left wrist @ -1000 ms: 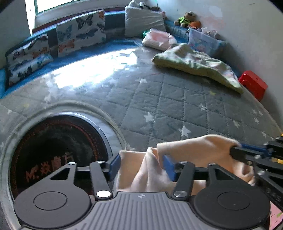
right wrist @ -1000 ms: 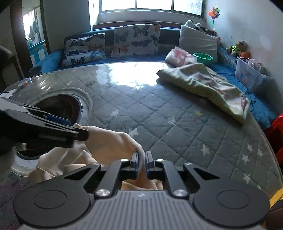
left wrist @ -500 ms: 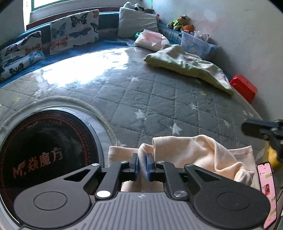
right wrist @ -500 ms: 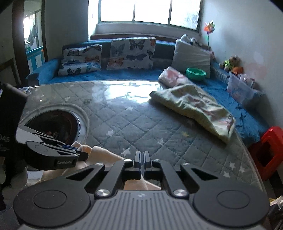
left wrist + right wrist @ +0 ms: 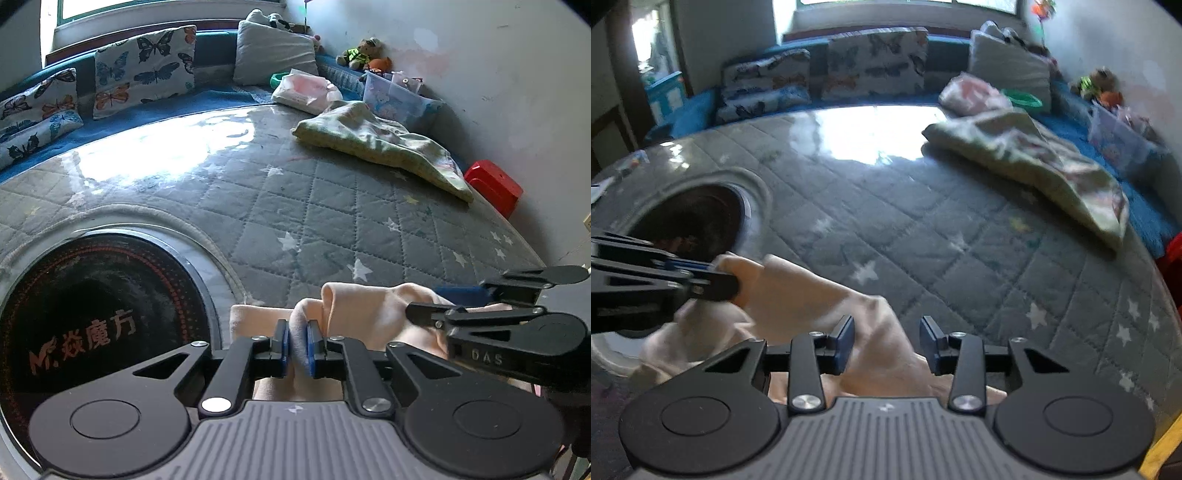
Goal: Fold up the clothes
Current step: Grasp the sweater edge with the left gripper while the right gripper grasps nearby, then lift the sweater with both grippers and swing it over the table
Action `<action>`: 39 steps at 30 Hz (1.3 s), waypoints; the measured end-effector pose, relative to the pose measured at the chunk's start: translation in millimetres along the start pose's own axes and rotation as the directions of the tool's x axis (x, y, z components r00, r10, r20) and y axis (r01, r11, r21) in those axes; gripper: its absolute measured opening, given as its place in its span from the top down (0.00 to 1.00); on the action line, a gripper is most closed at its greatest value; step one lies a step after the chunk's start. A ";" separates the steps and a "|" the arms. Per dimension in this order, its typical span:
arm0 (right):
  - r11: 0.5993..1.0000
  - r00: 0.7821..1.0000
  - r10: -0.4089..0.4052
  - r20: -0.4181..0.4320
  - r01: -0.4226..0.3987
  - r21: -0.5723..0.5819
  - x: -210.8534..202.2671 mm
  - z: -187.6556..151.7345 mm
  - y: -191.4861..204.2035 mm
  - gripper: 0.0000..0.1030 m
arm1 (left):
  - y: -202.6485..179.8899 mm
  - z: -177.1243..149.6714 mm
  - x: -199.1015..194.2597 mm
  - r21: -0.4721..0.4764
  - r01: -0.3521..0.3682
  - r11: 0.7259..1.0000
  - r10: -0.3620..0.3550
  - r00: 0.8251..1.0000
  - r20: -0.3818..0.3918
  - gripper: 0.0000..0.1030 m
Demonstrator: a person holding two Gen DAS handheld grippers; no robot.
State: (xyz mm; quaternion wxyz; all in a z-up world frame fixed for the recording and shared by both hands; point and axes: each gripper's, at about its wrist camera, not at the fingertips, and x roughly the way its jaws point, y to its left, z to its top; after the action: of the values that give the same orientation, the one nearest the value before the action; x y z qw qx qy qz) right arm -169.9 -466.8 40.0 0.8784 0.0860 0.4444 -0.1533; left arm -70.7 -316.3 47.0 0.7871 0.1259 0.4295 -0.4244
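Note:
A pale peach garment (image 5: 373, 310) lies bunched at the near edge of the grey quilted table (image 5: 295, 206). My left gripper (image 5: 298, 345) is shut on a fold of it. My right gripper (image 5: 886, 341) is open, its jaws standing on either side of a ridge of the same garment (image 5: 812, 302). The right gripper also shows in the left wrist view (image 5: 443, 302), reaching in from the right onto the cloth. The left gripper shows in the right wrist view (image 5: 713, 277), at the garment's left end.
A round black cooktop (image 5: 92, 314) is set in the table at left. A crumpled green-and-pink blanket (image 5: 380, 144) lies at the far right. Butterfly cushions (image 5: 144, 70) line a blue bench behind. A red stool (image 5: 493, 186) stands at right.
My left gripper closed on the garment fold one second to half a second ago. My right gripper, shut before, has opened and come back down over the garment's right part.

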 end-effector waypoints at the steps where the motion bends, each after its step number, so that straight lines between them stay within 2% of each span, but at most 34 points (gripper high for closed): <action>1: 1.000 1.000 0.013 -0.007 -0.013 0.007 1.2 -1.3 -2.8 0.83 | -0.8 0.7 0.9 -0.001 -0.004 1.000 0.004 1.000 -0.004 0.84; 2: 1.000 1.000 0.026 -0.006 -0.026 0.013 -0.2 -2.9 -5.7 0.90 | -1.9 1.4 2.0 0.001 -0.013 1.000 0.013 1.000 -0.003 0.82; 4: 1.000 1.000 0.010 0.012 -0.010 -0.002 -9.3 -4.0 -6.1 0.91 | -4.6 2.8 6.2 0.003 -0.029 1.000 0.029 1.000 -0.008 0.63; 5: 1.000 1.000 0.004 0.025 -0.004 -0.016 -15.0 -4.3 -5.5 0.92 | -5.8 3.4 8.7 0.002 -0.035 0.999 0.035 0.999 -0.013 0.61; 6: 1.000 0.999 0.001 0.034 0.000 -0.024 -20.2 -4.5 -5.1 0.92 | -7.0 3.4 11.1 0.006 -0.035 0.999 0.035 0.999 -0.015 0.63; 9: 0.998 0.996 -0.038 0.078 0.042 -0.052 -41.4 -0.9 -4.0 0.92 | -8.9 -0.5 17.2 0.016 -0.016 1.000 0.016 0.999 -0.031 0.89; 10: 0.997 0.994 -0.049 0.094 0.055 -0.060 -48.3 1.1 -3.8 0.92 | -8.1 -2.1 16.8 0.014 -0.017 1.000 0.018 1.000 -0.023 0.91; 14: 0.993 0.984 -0.077 0.159 0.090 -0.075 -73.9 13.3 -3.2 0.93 | 5.4 -2.1 3.2 -0.037 0.007 0.999 -0.006 1.000 0.023 0.93; 17: 0.991 0.974 -0.089 0.208 0.108 -0.082 -91.4 27.9 0.4 0.93 | 18.8 2.5 -13.9 -0.064 0.003 0.998 0.001 0.998 0.070 0.93; 23: 0.987 0.948 -0.091 0.304 0.126 -0.098 -117.8 61.4 16.2 0.93 | 59.1 14.5 -58.8 -0.132 -0.047 0.990 0.071 0.981 0.178 0.93; 26: 0.984 0.928 -0.097 0.359 0.143 -0.104 -125.6 84.2 29.1 0.93 | 89.1 24.6 -89.4 -0.185 -0.083 0.979 0.127 0.962 0.243 0.94; 29: 0.983 0.905 -0.097 0.414 0.152 -0.103 -129.7 108.5 44.2 0.93 | 124.1 32.3 -125.0 -0.244 -0.123 0.962 0.197 0.932 0.305 0.94; 32: 0.987 0.874 -0.081 0.480 0.137 -0.082 -135.6 131.7 58.4 0.93 | 161.8 34.7 -166.3 -0.308 -0.161 0.938 0.273 0.890 0.366 0.94; 37: 0.994 0.822 -0.049 0.568 0.095 -0.051 -144.0 158.3 75.6 0.93 | 216.0 11.2 -235.1 -0.401 -0.208 0.892 0.385 0.814 0.434 0.94; 39: 0.995 0.814 -0.035 0.580 0.081 -0.054 -144.1 164.4 80.9 0.93 | 231.5 7.9 -251.3 -0.426 -0.231 0.875 0.418 0.804 0.422 0.94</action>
State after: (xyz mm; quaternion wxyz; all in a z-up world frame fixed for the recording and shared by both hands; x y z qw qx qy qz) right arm -98.3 -410.3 254.6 0.9694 -0.0115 0.1648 -0.1817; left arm 45.4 -39.3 210.0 0.9422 -0.0597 0.2504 -0.2143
